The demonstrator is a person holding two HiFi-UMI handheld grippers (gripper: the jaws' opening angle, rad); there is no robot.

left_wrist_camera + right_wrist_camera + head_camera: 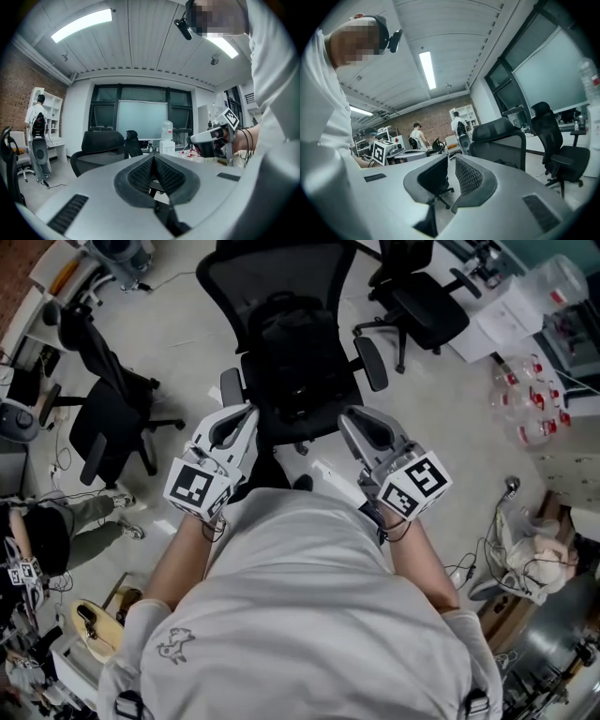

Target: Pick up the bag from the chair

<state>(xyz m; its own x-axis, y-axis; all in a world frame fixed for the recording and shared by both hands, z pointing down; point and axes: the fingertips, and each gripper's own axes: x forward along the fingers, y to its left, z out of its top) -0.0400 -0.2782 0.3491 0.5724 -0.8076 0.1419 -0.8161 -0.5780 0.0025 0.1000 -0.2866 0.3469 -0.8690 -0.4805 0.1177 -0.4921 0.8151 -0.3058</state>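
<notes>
In the head view a black bag (292, 338) lies on the seat of a black office chair (281, 277), directly ahead of me. My left gripper (247, 414) and right gripper (349, 418) are held side by side just short of the seat's front edge, apart from the bag. In the left gripper view the left gripper (153, 160) has its pads meeting at the tips, with nothing between them. The right gripper (450, 160) also looks shut and empty, and the chair (499, 140) stands beyond it. The bag is mostly hidden in both gripper views.
A second black chair (112, 418) stands to the left and a third (424, 306) at the upper right. Clear plastic bottles (527, 399) lie on the floor at right, with cables (520, 559) below them. A seated person's legs (89, 521) are at the left edge.
</notes>
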